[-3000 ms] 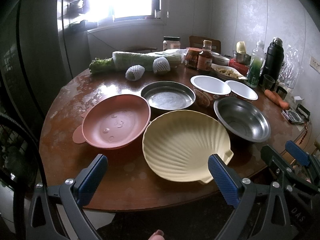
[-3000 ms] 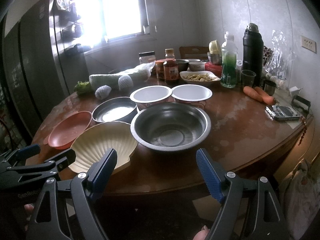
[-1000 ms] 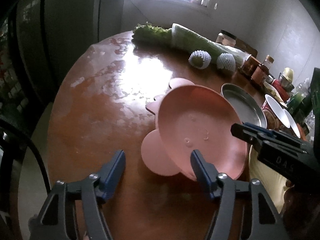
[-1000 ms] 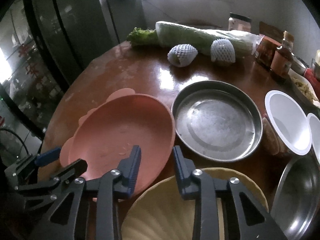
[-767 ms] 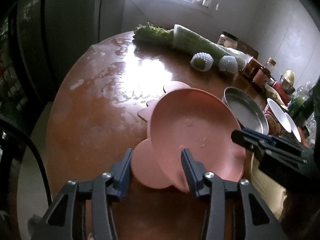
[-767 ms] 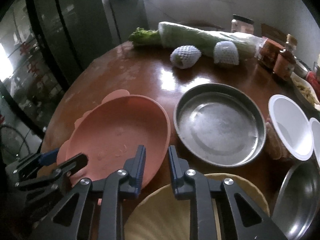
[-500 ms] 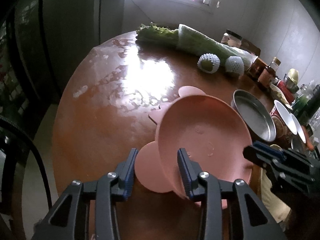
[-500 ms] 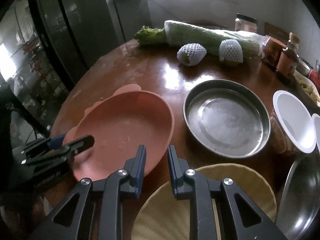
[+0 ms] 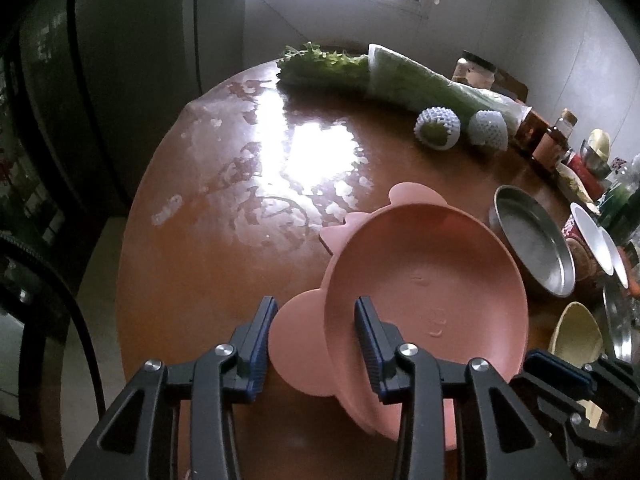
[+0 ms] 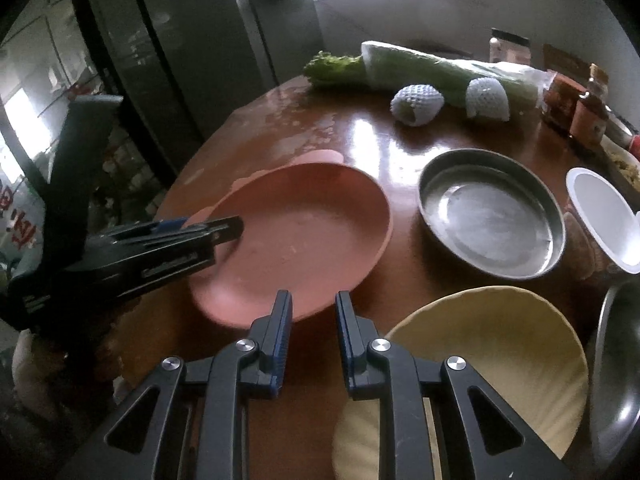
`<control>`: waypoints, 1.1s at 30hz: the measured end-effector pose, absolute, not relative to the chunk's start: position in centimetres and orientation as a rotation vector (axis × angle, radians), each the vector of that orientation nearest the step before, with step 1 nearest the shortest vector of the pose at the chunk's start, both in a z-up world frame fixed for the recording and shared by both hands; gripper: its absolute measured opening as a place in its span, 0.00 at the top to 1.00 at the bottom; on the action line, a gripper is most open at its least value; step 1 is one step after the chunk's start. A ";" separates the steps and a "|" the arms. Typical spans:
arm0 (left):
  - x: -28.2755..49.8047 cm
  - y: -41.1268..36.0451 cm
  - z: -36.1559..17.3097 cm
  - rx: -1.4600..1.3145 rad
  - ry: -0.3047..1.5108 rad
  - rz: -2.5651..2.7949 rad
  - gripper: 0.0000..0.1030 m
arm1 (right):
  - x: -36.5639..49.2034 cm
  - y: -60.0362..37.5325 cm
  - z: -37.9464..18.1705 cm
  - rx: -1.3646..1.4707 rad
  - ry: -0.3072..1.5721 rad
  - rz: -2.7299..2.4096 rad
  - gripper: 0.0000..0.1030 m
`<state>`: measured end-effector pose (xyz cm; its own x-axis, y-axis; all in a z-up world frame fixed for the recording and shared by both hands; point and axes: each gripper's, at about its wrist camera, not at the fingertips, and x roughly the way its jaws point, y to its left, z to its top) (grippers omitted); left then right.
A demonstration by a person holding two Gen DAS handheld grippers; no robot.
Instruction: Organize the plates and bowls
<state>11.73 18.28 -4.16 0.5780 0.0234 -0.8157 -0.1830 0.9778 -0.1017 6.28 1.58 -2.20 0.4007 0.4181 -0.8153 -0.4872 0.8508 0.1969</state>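
Pink plate (image 9: 432, 280) rim pinched in left hand-held gripper (image 9: 316, 336)

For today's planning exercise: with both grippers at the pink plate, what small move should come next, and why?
Probably lift the pink plate slightly. The left gripper pinches its near rim beside an ear tab, the right gripper straddles the opposite rim, and the plate already sits tilted beside the shell plate.

A home kitchen: round wooden tabletop (image 9: 224, 240) with cabbage (image 9: 416, 80), sauce jars (image 10: 560, 100), and a dark fridge (image 10: 192, 40) beside it.
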 end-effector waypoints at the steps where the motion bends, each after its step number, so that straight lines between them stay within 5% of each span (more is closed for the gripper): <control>1: 11.8 18.3 -4.2 -0.180 0.947 0.118 0.61 | 6.3 1.7 -2.2 -0.076 1.004 0.575 0.78; 33: 14.0 19.2 -4.2 -0.109 0.953 0.019 0.59 | 8.4 1.2 -2.6 -0.045 1.007 0.549 0.77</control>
